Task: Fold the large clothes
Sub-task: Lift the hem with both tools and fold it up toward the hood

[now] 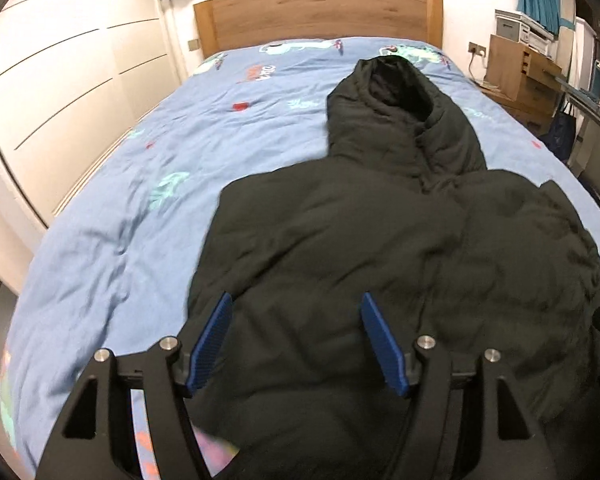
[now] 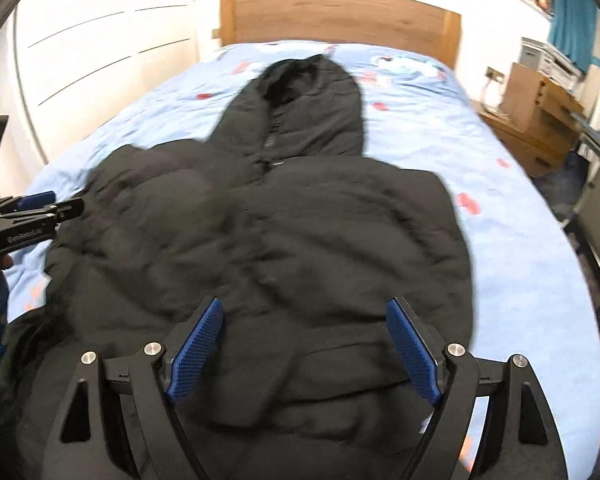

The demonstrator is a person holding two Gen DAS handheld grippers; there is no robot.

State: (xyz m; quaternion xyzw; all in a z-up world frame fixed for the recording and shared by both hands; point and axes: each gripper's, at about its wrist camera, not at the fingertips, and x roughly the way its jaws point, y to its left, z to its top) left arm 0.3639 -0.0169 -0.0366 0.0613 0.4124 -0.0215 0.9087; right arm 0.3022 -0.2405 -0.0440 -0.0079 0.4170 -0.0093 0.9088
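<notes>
black hooded puffer jacket (image 1: pixel 380 248) spread on the blue bed cover (image 1: pixel 120 240), hood (image 2: pixel 312 96) toward the wooden headboard (image 1: pixel 316 12). left gripper (image 1: pixel 296 340) and right gripper (image 2: pixel 304 344) both hover over the lower body, jaws wide, nothing clamped. looks soft, bulky, springy and a bit slippery, so pinch a thick hem or side seam

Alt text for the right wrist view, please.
A black hooded jacket lies on a blue printed bedspread, hood toward the wooden headboard. The right gripper hovers open over its lower part, holding nothing; the left gripper shows at the left edge.
</notes>
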